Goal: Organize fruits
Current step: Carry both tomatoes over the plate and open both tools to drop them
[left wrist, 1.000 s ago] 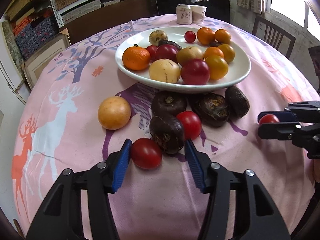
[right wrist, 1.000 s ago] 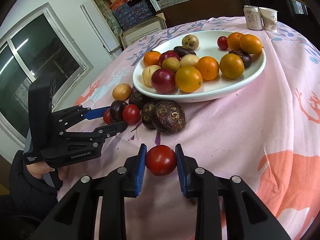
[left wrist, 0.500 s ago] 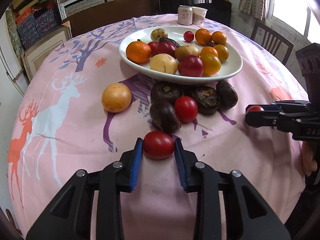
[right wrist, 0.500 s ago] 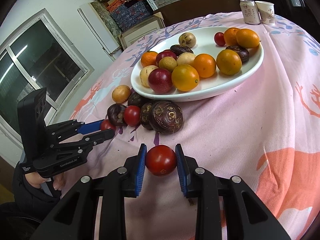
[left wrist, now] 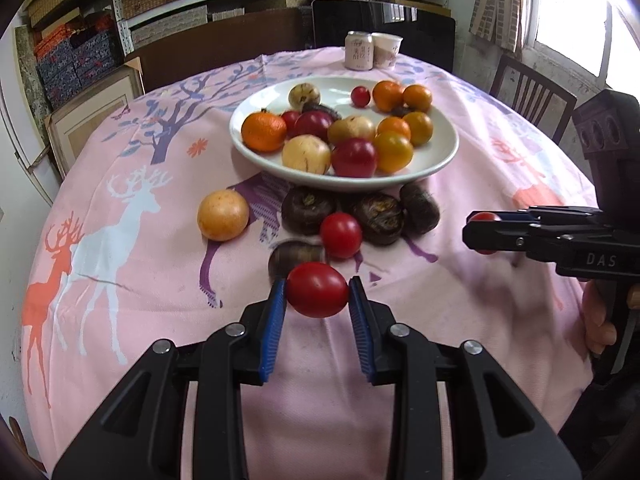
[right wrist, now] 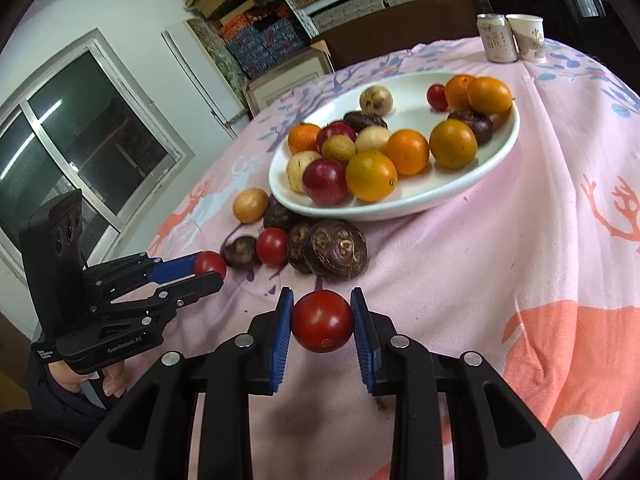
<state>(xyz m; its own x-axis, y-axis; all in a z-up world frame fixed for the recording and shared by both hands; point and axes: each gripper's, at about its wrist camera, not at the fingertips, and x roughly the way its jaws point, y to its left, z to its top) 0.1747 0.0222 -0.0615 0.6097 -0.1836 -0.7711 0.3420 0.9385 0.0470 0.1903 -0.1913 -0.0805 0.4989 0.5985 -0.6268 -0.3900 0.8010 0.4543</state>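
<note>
My left gripper (left wrist: 317,285) is shut on a red tomato (left wrist: 318,298), held just above the pink cloth. My right gripper (right wrist: 322,307) is shut on another red tomato (right wrist: 322,326), also off the cloth. In the right wrist view the left gripper (right wrist: 208,271) shows at the left with its tomato (right wrist: 209,263) between the tips. The right gripper (left wrist: 482,232) appears at the right edge of the left wrist view. Beyond both stands a white plate (left wrist: 442,160) heaped with oranges, red and pale fruits. In front of it lie a yellow fruit (left wrist: 223,215), a loose tomato (left wrist: 341,235) and several dark fruits (left wrist: 308,210).
A drink can (left wrist: 359,51) and a paper cup (left wrist: 386,51) stand at the table's far edge. A wooden chair (left wrist: 528,96) is at the right, with shelves of boxes behind. A hand (right wrist: 114,380) grips the left gripper's handle. A window (right wrist: 80,132) is on the left.
My left gripper went from open around the tomato on the cloth to shut on it, then lifted it a little. The right gripper kept still, holding its tomato throughout.
</note>
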